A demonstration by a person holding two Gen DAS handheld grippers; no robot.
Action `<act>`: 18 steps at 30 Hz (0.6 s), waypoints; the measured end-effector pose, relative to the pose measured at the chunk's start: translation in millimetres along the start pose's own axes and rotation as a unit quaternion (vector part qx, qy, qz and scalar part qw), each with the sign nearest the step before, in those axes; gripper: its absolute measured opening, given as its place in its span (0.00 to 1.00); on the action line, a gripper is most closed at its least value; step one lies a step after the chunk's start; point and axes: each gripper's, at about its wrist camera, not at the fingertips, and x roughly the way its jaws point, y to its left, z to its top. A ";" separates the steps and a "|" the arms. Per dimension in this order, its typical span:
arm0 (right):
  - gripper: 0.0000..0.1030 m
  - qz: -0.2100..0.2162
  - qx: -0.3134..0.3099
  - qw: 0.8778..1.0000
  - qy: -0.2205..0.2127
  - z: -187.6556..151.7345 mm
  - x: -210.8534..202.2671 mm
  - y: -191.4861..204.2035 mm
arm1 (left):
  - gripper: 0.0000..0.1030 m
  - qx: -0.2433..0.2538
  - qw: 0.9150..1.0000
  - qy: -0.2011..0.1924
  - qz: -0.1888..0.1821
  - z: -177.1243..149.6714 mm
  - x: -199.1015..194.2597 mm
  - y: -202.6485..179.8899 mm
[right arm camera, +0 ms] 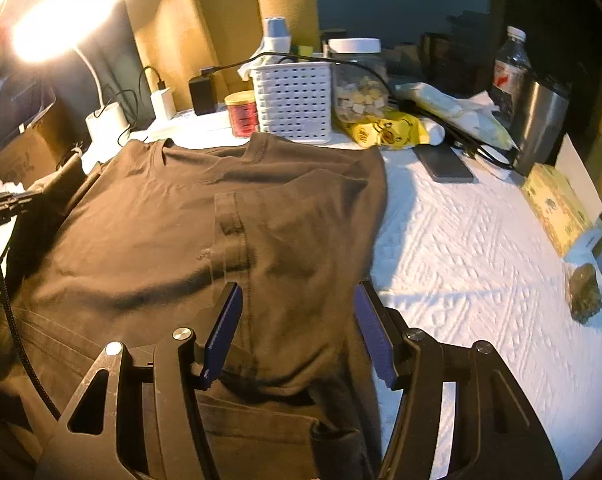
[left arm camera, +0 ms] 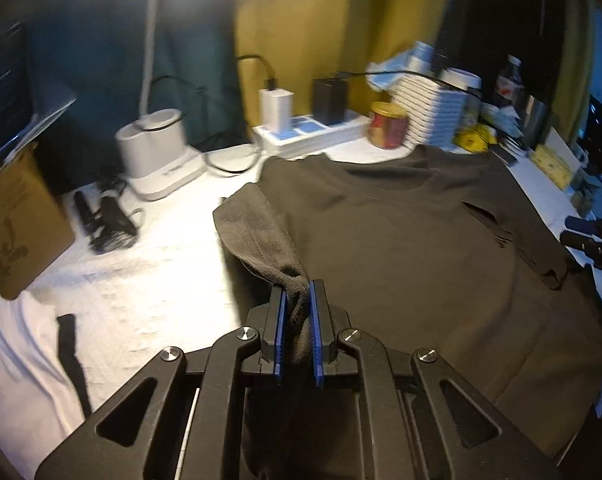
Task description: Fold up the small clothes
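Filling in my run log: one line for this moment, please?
left gripper: shut on T-shirt sleeve | right gripper: open over brown T-shirt | fold: underway

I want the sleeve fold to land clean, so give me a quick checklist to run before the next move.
1. Left claw gripping cloth: ok, shut on the sleeve, which is lifted off the cover.
2. Right claw free: ok, open over the shirt, with no cloth pinched.
3. Shirt body flat: not ok, creases run across the chest.
4. Right side already folded in: ok, that sleeve lies on the body.
5. Landing area clear: ok, nothing lies on the shirt.
6. Clutter clear of the collar: not ok, the red can and basket stand right at the top edge.
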 end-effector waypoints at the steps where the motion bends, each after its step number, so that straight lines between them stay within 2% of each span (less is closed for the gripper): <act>1: 0.60 0.001 0.003 1.000 0.000 -1.2 -0.1 -2.3 | 0.09 0.007 1.000 0.003 -0.002 0.4 2.7 -6.9; 8: 0.60 0.008 0.019 1.000 -0.001 -14.8 -1.5 -19.9 | 0.09 0.044 0.998 0.031 -0.016 -3.1 19.7 -42.9; 15: 0.60 0.010 0.036 0.999 -0.001 -22.0 -1.0 -37.1 | 0.12 0.040 0.996 0.081 -0.029 -8.2 39.1 -57.4; 17: 0.60 0.011 0.038 0.999 -0.001 -22.6 -0.2 -40.4 | 0.21 0.032 0.996 0.078 -0.039 -4.5 37.2 -58.9; 18: 0.60 0.011 0.040 0.999 -0.001 -22.9 0.1 -41.7 | 0.37 0.029 0.996 0.074 -0.039 -1.5 36.1 -59.2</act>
